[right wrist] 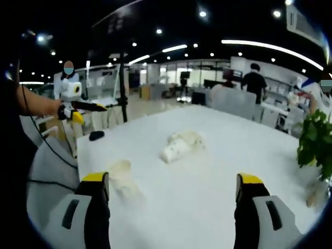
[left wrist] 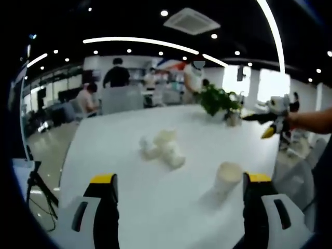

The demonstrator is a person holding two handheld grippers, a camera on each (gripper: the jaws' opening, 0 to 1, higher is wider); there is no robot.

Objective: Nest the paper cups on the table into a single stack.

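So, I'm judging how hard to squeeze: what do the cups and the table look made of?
The upright cup and the tipped-over cups look like thin, matte off-white paper, showing no gloss; the blur leaves a coating undecidable. The table looks like a smooth, white, hard top, perhaps laminate, with a faint sheen.

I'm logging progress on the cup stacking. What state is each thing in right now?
Single paper cup: upright on the table, alone, not nested.
Cluster of paper cups: lying tipped over mid-table, not stacked.
Left gripper: jaws wide apart, holding nothing.
Right gripper: jaws wide apart, holding nothing.
Potted plant: upright at the table's far edge.
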